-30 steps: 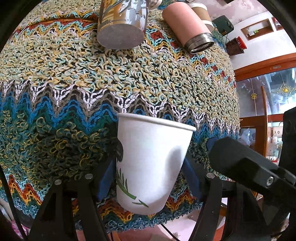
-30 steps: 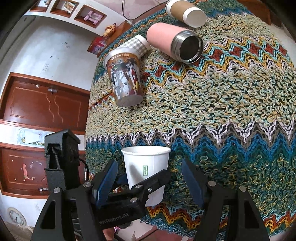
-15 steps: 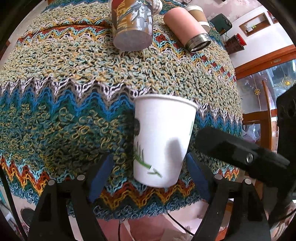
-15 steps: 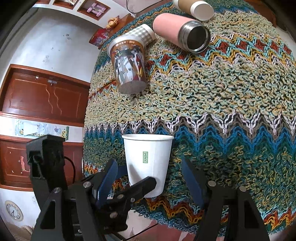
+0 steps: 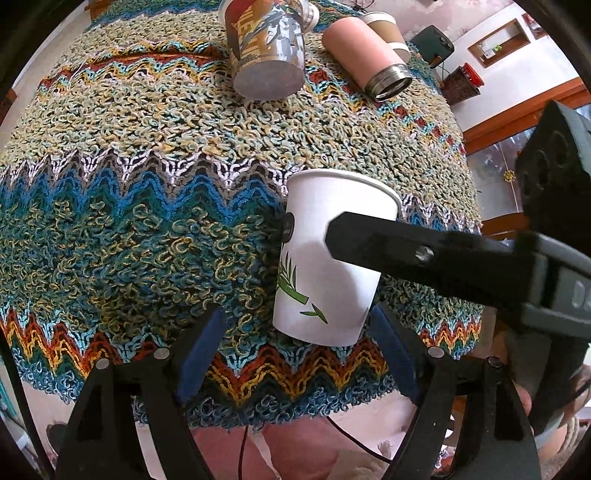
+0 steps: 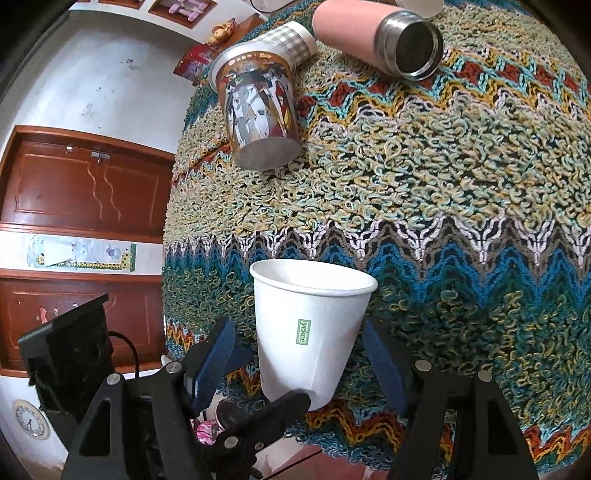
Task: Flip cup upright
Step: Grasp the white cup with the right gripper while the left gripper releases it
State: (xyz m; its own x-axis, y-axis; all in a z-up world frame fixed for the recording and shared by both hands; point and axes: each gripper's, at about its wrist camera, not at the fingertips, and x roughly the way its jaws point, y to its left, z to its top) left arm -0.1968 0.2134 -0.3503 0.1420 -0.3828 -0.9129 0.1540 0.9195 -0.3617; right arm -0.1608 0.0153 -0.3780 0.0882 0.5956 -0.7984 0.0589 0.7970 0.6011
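Standing upright near rug edge, white paper cup (image 5: 328,266) w/ both grippers (image 5: 295,350) (image 6: 299,362) spread, unclamped; a nudge could tip it.

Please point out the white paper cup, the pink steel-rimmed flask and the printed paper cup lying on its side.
white paper cup (image 6: 314,328): right wrist view, side wall by the green label.
pink steel-rimmed flask (image 6: 347,27): right wrist view, pink body.
printed paper cup (image 5: 266,33): left wrist view, printed side wall.
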